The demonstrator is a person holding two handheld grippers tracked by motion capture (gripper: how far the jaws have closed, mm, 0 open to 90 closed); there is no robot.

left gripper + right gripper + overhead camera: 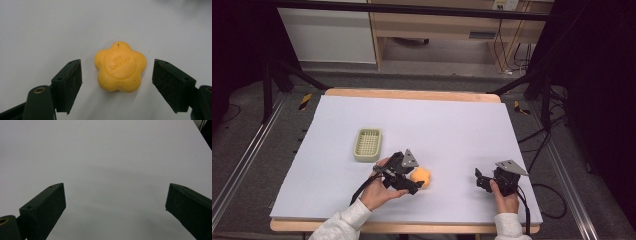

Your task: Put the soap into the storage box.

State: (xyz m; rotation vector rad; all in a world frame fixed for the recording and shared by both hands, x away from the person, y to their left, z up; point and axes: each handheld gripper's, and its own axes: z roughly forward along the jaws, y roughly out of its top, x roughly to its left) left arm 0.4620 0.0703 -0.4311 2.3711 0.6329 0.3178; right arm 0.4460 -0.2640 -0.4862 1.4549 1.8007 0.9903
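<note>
The left gripper (pixel 117 75) is held with its jaws spread apart, one black pad on either side of the yellow flower-shaped soap (pixel 120 67), and a clear gap of white surface is seen between each pad and the soap, so nothing is clamped. In the high view the left gripper (pixel 412 184) is seen low over the table, angled toward the right, with the soap (pixel 421 176) just beyond its tips. The soap is laid flat on the white table cover (pixel 447 125), its embossed round face turned upward; being a rounded five-lobed shape, no real long axis is presented, though in the left gripper view the raised lettering is seen running across and rising slightly to the right, one lobe is pointed away from the camera and the flattest edge is turned toward it. The soap is placed in the near middle of the table. A pale green basket (pixel 367 145) is set a little behind and to the left of the left gripper, apart from the soap. The right gripper (pixel 482 180) is held well to the right, and its jaws are seen wide apart over bare surface in the right gripper view (pixel 115 202).
</note>
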